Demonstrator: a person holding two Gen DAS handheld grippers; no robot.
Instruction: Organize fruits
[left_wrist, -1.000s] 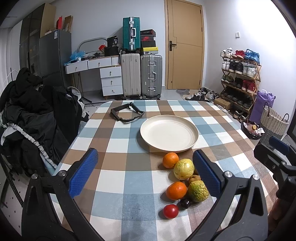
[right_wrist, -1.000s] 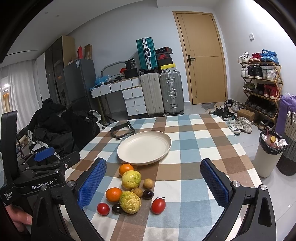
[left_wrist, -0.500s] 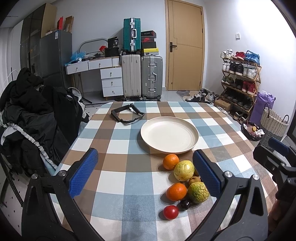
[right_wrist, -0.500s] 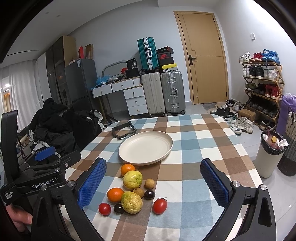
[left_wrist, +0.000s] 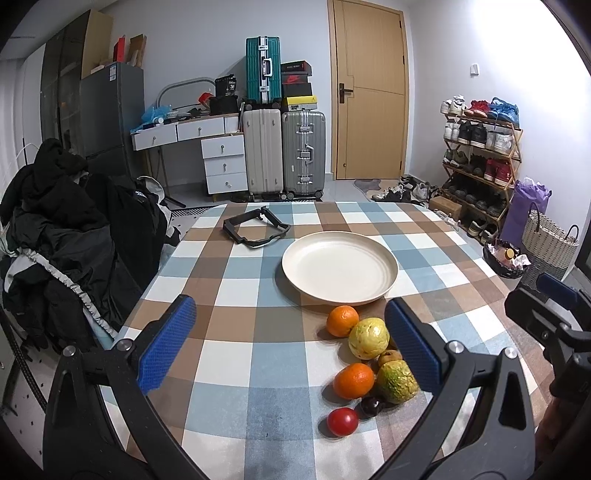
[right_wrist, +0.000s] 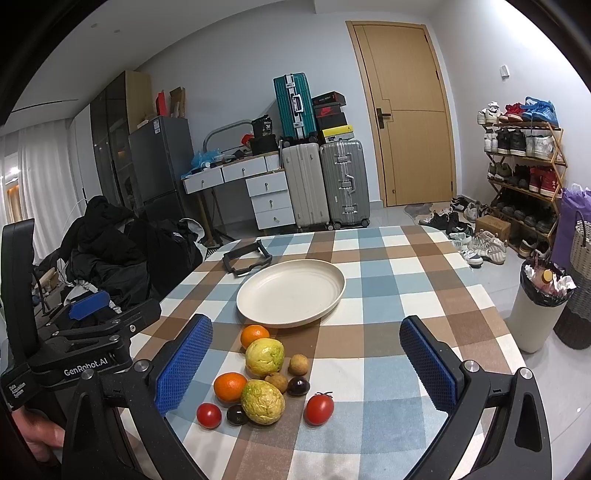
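Beside the fruits (right_wrist: 264, 373), plate (right_wrist: 334, 295) sits bare.

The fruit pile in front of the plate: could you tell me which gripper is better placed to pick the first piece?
Probably the right gripper: it is open with the fruit pile centred between its fingers. The left gripper, also open, has the pile off towards its right finger. The plate is empty.

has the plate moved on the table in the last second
No. The plate sits on the same checks of the tablecloth, still just near the black frame; only the camera view drifted slightly.
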